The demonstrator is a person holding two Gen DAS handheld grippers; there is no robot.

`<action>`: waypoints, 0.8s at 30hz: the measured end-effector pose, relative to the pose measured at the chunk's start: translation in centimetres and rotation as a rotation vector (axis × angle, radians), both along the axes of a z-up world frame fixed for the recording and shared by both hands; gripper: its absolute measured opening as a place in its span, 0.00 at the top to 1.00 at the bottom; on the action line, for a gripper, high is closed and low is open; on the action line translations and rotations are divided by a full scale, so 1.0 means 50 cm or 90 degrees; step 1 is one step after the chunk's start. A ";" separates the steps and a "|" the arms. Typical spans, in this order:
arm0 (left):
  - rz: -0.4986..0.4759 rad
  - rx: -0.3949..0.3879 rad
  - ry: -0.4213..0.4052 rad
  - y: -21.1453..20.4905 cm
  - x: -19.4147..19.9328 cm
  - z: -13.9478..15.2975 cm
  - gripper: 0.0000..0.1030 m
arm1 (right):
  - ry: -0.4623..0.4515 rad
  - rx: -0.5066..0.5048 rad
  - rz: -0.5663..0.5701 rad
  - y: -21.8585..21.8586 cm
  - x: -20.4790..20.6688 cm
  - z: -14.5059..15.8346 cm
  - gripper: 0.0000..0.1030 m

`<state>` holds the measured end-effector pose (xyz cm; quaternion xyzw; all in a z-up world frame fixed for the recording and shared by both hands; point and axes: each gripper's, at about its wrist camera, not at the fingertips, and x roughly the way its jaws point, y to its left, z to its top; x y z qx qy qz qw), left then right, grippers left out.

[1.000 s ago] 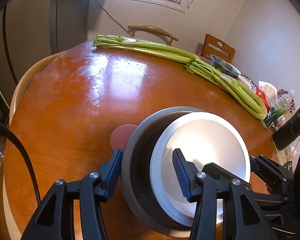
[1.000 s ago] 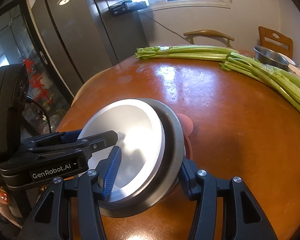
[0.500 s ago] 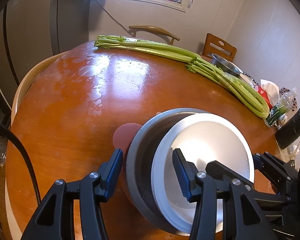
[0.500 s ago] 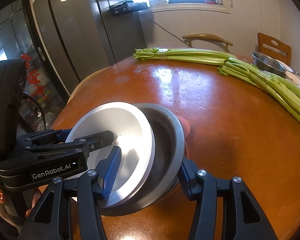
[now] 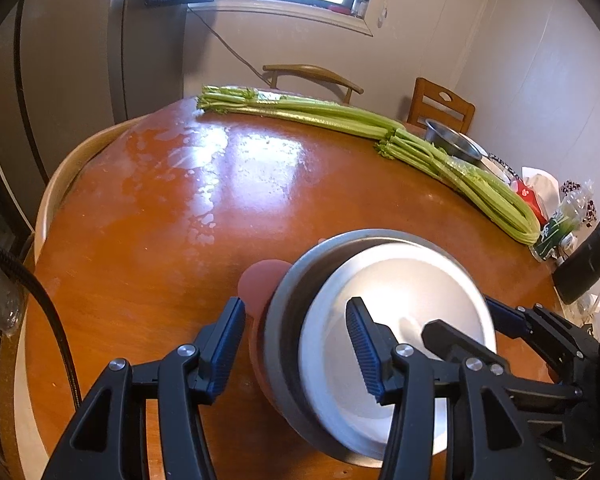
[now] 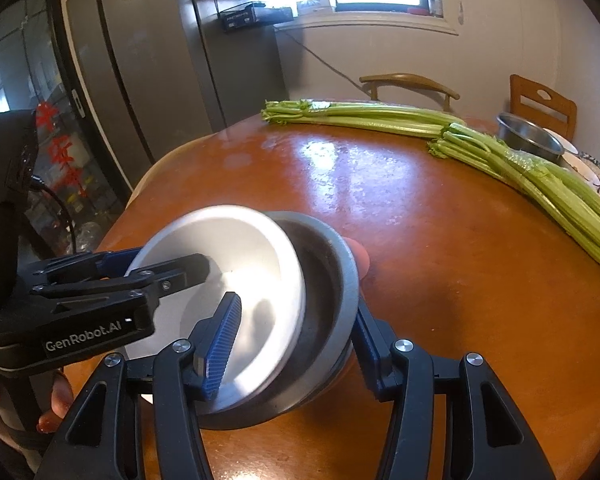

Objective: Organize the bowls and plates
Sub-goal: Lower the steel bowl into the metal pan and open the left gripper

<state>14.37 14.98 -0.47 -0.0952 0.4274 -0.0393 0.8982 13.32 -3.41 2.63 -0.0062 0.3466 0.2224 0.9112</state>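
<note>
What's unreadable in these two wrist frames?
- Pink item under the grey bowl: mostly covered by it in both views; cannot tell what it is.
- White plate: rim motion-blurred in both.
- Steel bowl at the far edge: contents hidden by its wall.
- Packets, left view: small, cut by the right gripper body.

Left tongs (image 5: 296, 344) straddle tilted steel bowl (image 5: 288, 308) rim; white plate (image 5: 400, 280) inside.

Glossy varnished wood table (image 5: 148, 248), brushed metal bowls (image 5: 400, 280), ribbed blue rubbery claw pads (image 5: 364, 340)
</note>
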 end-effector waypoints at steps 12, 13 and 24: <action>0.014 0.003 -0.020 0.005 -0.027 0.032 0.49 | -0.030 -0.003 -0.021 -0.022 -0.018 0.026 0.41; 0.014 0.005 -0.023 0.003 -0.032 0.037 0.49 | -0.034 -0.001 -0.022 -0.024 -0.023 0.030 0.41; 0.025 0.041 -0.049 -0.032 -0.093 0.072 0.49 | -0.066 0.007 -0.020 -0.044 -0.087 0.058 0.40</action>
